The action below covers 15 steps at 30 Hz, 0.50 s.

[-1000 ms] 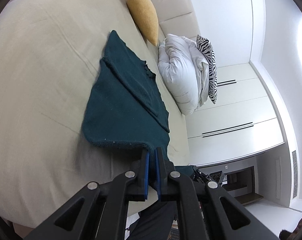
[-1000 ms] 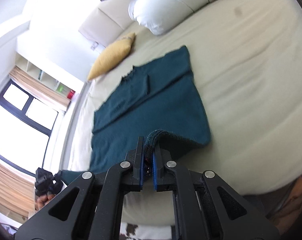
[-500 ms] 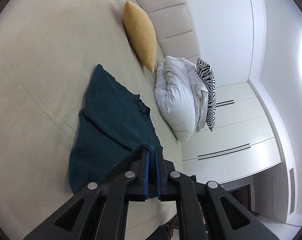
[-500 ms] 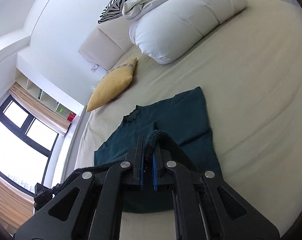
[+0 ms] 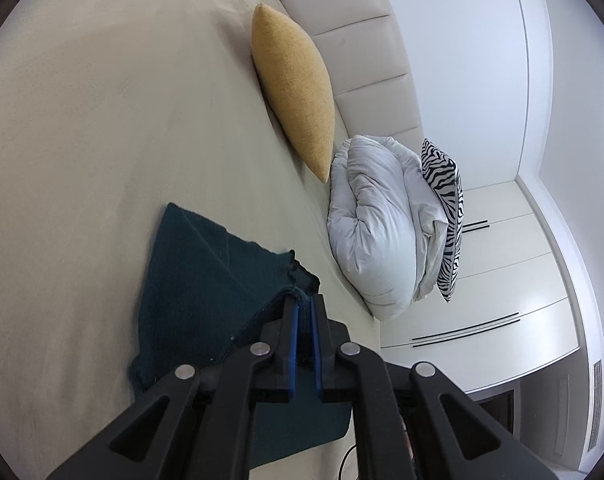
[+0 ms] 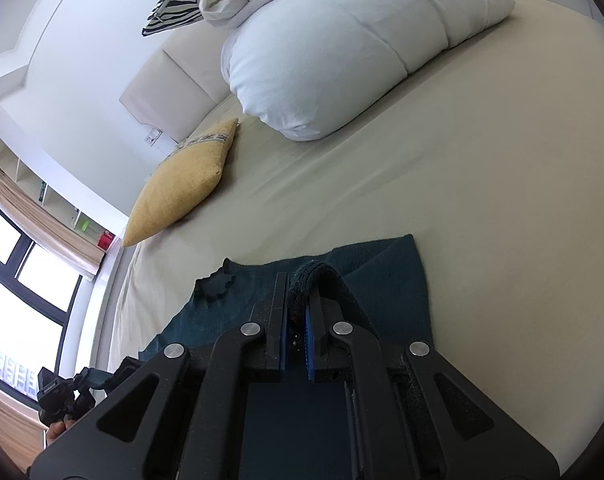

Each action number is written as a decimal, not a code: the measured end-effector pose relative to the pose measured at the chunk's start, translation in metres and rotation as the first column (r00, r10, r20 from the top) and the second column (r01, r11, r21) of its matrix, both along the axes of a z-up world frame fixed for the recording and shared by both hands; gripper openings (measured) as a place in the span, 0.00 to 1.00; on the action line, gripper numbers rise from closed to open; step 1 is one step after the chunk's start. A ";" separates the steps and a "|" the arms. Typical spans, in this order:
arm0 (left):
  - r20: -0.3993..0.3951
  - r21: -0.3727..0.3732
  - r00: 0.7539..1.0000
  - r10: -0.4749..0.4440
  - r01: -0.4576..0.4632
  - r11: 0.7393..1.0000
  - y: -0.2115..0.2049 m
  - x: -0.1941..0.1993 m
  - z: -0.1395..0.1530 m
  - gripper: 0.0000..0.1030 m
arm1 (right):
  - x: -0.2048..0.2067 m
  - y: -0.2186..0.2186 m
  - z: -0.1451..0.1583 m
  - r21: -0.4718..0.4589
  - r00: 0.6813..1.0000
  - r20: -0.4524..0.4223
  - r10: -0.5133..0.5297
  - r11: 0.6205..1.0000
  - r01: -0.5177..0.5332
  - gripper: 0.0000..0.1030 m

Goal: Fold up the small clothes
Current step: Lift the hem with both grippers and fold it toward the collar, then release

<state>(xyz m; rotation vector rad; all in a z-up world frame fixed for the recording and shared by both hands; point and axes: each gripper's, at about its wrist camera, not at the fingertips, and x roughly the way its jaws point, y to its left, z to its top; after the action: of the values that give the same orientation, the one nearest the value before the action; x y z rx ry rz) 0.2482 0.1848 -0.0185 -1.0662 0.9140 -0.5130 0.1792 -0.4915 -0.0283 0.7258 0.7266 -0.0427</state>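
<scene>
A dark teal knit garment (image 5: 205, 264) lies on the beige bed, its near part doubled over toward the neckline. My left gripper (image 5: 304, 304) is shut on a corner of its hem, and the cloth rises in a taut ridge to the blue pads. In the right wrist view the same teal garment (image 6: 386, 268) spreads ahead, and my right gripper (image 6: 297, 280) is shut on a rolled bit of hem that loops over the tips. The left gripper (image 6: 61, 392) also shows at the lower left of that view, with teal cloth at it. The rest of the garment is hidden under the grippers.
A mustard cushion (image 5: 293, 92) and a rolled white duvet (image 5: 374, 224) with a zebra-print pillow (image 5: 446, 216) lie against the padded headboard (image 5: 362, 52). The beige sheet (image 5: 81, 140) stretches wide to the left. White wardrobe doors (image 5: 502, 292) stand beyond the bed; a window (image 6: 17, 272) is on the other side.
Both grippers have carried the hem forward over the garment toward its neckline. Much less of the flat teal cloth shows ahead, and the cushion and duvet look nearer.
</scene>
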 end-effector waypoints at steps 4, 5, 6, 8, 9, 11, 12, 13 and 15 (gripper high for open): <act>-0.025 0.032 1.000 0.011 -0.010 0.999 -0.005 0.036 -0.013 0.06 | 0.042 -0.007 -0.022 0.007 0.999 -0.034 -0.017 1.000 0.017 0.05; -0.033 0.047 0.999 0.009 -0.007 0.999 -0.007 0.044 -0.018 0.06 | 0.049 -0.008 -0.026 0.003 0.999 -0.043 -0.016 1.000 0.016 0.05; -0.041 0.059 0.999 0.010 -0.008 0.998 -0.009 0.050 -0.023 0.06 | 0.057 -0.008 -0.032 0.001 0.998 -0.054 -0.013 1.000 0.013 0.05; -0.063 0.070 0.998 0.015 -0.010 0.998 -0.012 0.067 -0.036 0.06 | 0.075 -0.010 -0.046 0.002 0.996 -0.084 -0.010 1.000 0.010 0.05; -0.069 0.077 0.997 0.020 -0.014 0.997 -0.012 0.073 -0.040 0.06 | 0.080 -0.011 -0.052 0.006 0.996 -0.094 -0.013 1.000 0.014 0.06; -0.091 0.092 0.995 0.033 -0.024 0.995 -0.013 0.086 -0.051 0.06 | 0.091 -0.015 -0.065 0.022 0.993 -0.116 -0.030 0.999 0.033 0.09; -0.100 0.105 0.994 0.033 -0.022 0.994 -0.014 0.092 -0.056 0.07 | 0.098 -0.018 -0.073 0.028 0.990 -0.135 -0.041 0.999 0.045 0.09; -0.111 0.117 0.993 0.034 -0.021 0.993 -0.016 0.095 -0.060 0.07 | 0.100 -0.019 -0.078 0.030 0.989 -0.144 -0.042 0.998 0.047 0.11; -0.127 0.115 0.991 0.037 -0.022 0.993 -0.016 0.098 -0.068 0.11 | 0.107 -0.019 -0.084 0.008 0.988 -0.149 -0.040 0.999 0.042 0.20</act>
<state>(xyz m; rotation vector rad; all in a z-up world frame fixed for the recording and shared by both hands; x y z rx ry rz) 0.3464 0.1690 -0.0867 -1.0170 1.0274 -0.3666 0.2863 -0.5106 -0.1124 0.7534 0.8547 -0.1315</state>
